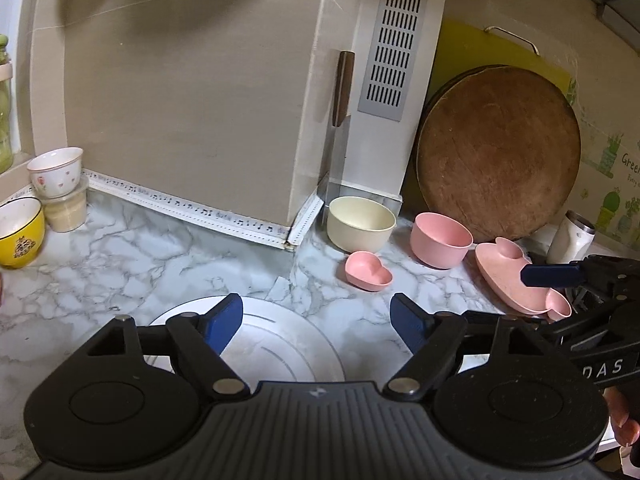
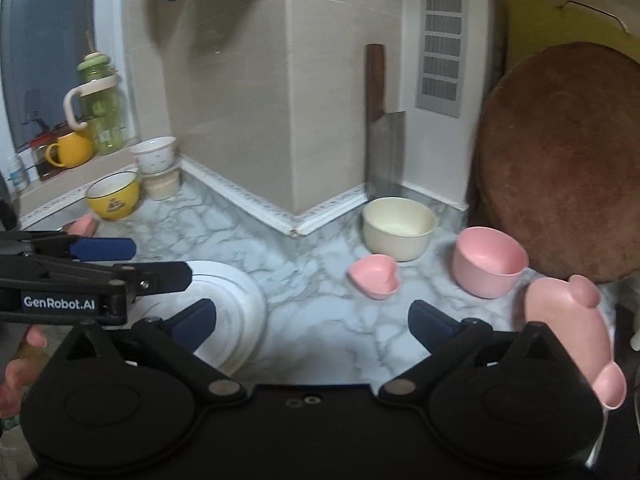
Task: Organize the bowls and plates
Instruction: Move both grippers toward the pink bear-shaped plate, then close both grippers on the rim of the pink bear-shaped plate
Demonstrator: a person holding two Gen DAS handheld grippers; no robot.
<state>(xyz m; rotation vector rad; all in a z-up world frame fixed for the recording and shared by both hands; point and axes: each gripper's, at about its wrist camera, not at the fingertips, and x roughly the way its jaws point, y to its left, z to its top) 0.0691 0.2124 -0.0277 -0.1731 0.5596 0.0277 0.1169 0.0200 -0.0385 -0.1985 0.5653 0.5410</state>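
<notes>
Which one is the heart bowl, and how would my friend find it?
Find the big round brown board leaning on the wall. In front stand a cream bowl and a pink cup. The heart bowl sits before them: smallest, pink, heart-shaped.

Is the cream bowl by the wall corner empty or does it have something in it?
Empty. The cream bowl stands upright on the marble counter, and its bare inner wall and floor show.

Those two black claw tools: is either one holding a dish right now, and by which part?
Nothing is held. The left gripper and the right gripper both have open, empty jaws; the white plate lies flat on the counter.
</notes>
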